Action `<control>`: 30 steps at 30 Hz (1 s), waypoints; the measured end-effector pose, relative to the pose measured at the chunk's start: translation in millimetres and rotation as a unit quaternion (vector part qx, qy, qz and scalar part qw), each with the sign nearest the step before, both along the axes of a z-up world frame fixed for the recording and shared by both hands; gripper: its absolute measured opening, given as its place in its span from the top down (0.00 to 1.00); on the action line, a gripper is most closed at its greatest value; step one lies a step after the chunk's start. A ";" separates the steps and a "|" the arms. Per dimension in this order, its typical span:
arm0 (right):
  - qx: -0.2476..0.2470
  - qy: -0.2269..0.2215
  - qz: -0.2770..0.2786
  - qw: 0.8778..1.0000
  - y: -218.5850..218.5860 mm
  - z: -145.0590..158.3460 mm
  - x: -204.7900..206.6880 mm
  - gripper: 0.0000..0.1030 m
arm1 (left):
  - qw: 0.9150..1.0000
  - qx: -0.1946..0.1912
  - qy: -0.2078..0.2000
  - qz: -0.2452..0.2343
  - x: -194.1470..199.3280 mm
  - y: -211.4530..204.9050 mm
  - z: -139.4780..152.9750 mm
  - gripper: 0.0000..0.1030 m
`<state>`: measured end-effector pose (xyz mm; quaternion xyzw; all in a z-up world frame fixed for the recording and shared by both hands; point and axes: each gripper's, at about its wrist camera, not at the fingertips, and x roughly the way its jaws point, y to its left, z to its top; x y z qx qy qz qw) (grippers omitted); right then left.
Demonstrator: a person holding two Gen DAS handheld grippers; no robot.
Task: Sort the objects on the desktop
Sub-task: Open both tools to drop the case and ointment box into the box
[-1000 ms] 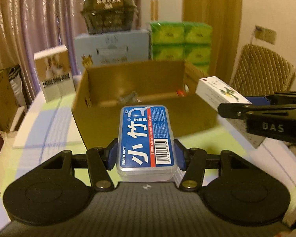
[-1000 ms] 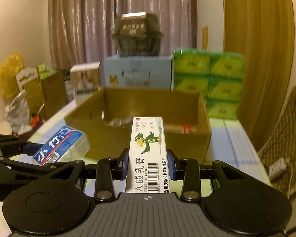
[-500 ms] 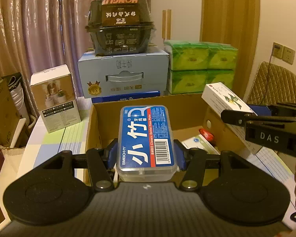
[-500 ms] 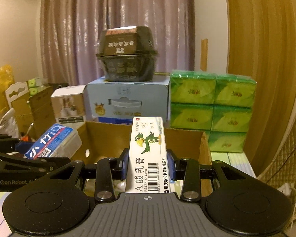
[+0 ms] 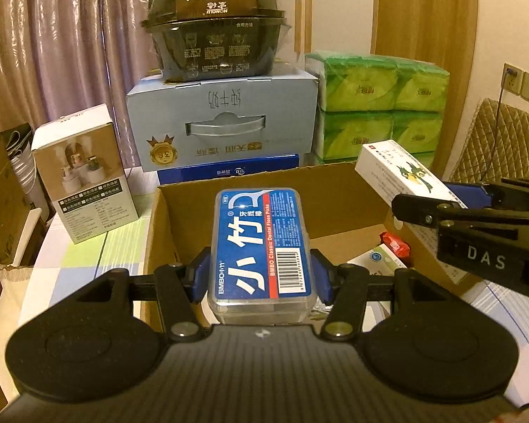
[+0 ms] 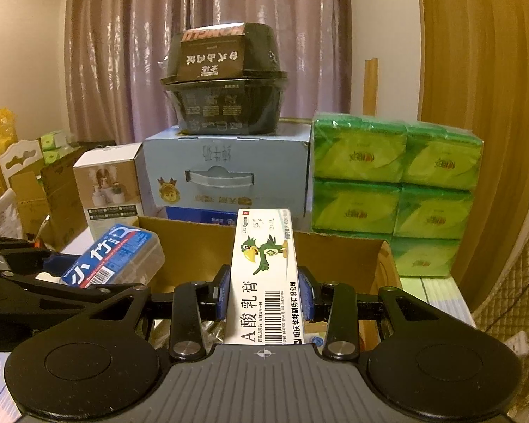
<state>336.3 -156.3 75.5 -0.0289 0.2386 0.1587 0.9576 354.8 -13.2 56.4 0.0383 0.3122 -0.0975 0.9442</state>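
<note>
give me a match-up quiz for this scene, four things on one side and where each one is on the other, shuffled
Things:
1. dental floss picks case
2. white ointment box
3. black instant bowl
4. green tissue packs

Places:
A. on top of the light blue carton
B. clamped in the right gripper
C. stacked to the right of the light blue carton
D. clamped in the left gripper, over the cardboard box

Pairs: 1-D, 2-B, 3-A, 4-C

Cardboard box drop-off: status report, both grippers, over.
Left gripper shut on floss pick case, right gripper shut on ointment carton. Both held above open cardboard box. Nothing blocking the opening.
</note>
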 end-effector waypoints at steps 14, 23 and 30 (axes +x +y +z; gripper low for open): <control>0.004 0.020 -0.003 1.000 6.2 -13.6 11.9 0.65 | 1.000 -0.015 0.009 0.018 19.7 20.2 -7.6 0.42; 0.038 0.037 -0.013 0.999 5.6 -16.1 21.8 0.65 | 1.000 -0.017 0.004 0.010 9.9 20.0 -5.7 0.37; 0.044 0.025 -0.024 0.998 -1.8 -20.4 27.9 0.54 | 1.000 -0.024 -0.003 0.008 -2.2 23.1 -4.8 0.29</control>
